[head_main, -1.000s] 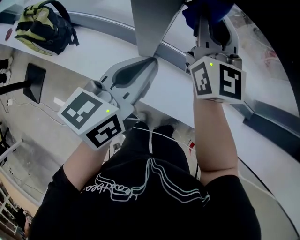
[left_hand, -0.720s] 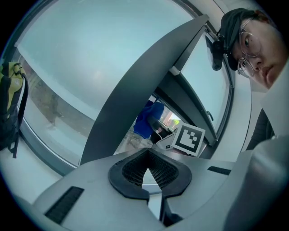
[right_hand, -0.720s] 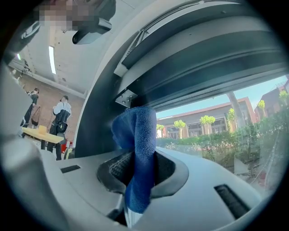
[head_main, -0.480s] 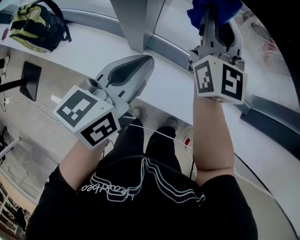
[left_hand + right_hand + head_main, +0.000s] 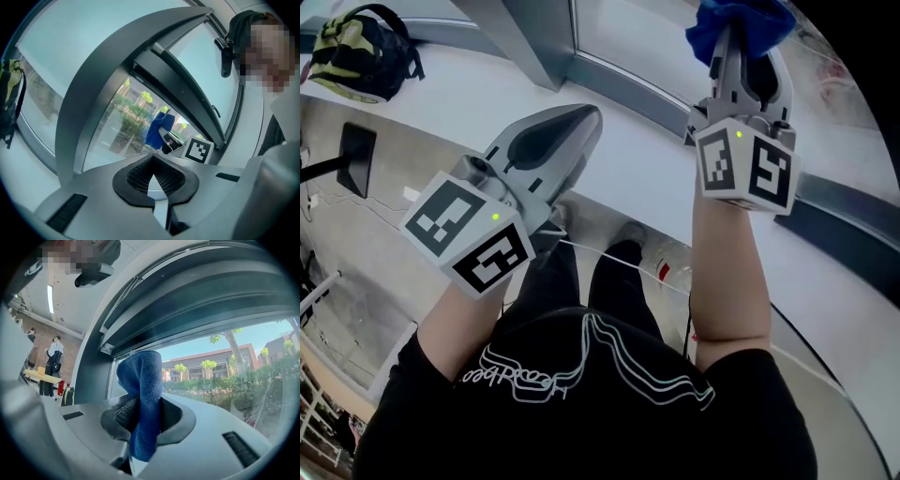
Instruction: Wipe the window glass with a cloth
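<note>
A blue cloth is pinched upright in my right gripper, bunched above the jaws. In the head view that cloth tops the right gripper, which is held up against the window glass. I cannot tell whether the cloth touches the pane. Lower and to the left, my left gripper hovers over the white sill, shut with nothing in it. In the left gripper view the left gripper points at the glass, with the cloth beyond it.
A grey window post stands left of the pane, with a dark frame rail running along the sill. A green and black backpack lies on the sill at far left. Below are the person's legs and a floor with cables.
The right gripper and cloth have shifted slightly right and up along the glass. The window post has slid left in view. The left gripper keeps its pose, still shut.
</note>
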`<state>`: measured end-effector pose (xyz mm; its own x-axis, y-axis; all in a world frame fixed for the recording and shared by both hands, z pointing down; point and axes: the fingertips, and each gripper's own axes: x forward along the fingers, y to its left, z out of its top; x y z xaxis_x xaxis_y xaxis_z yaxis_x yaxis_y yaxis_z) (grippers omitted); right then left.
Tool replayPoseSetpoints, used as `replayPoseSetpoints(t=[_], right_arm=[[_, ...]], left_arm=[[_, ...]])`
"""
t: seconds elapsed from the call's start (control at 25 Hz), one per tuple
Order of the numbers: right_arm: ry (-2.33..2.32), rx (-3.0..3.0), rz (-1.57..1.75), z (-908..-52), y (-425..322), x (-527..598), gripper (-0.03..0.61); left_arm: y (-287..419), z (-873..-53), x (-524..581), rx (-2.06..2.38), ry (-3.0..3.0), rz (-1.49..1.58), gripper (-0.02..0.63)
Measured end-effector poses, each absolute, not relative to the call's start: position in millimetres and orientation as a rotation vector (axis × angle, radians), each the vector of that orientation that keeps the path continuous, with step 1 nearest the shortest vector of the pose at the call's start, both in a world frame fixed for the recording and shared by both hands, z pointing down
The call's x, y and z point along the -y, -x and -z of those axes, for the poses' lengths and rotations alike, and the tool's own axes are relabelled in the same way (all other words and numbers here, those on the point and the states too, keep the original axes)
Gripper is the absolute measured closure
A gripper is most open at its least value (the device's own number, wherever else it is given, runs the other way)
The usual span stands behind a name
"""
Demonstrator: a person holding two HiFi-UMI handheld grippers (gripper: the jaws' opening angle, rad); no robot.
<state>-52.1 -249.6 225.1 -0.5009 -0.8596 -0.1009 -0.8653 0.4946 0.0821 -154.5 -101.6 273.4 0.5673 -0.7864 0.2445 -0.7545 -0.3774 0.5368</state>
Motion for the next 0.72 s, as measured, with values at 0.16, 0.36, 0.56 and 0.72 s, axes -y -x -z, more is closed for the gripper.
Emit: replayPoseSetpoints(t=[0.16,0.36,0.56,0.72], right_arm=[[1.577,-2.669,-0.227,-225,8,240,0.514],[1.615,-2.643,-0.238,-230,-44,240,0.514],[1.643,-2.622,-0.241,-235,-98,230,0.514],[1.679,-2.619,-0.259,-233,-105,229,0.513]], left_arm=[[114,-279,97,1.207,-2.186,0.076,0.607],[66,-293,98,1.179,-2.184,0.072,0.607],[9,-297,93,1.149,-2.2,0.075,0.607],[2,-295,99,1.114,-2.212,0.077,0.607]])
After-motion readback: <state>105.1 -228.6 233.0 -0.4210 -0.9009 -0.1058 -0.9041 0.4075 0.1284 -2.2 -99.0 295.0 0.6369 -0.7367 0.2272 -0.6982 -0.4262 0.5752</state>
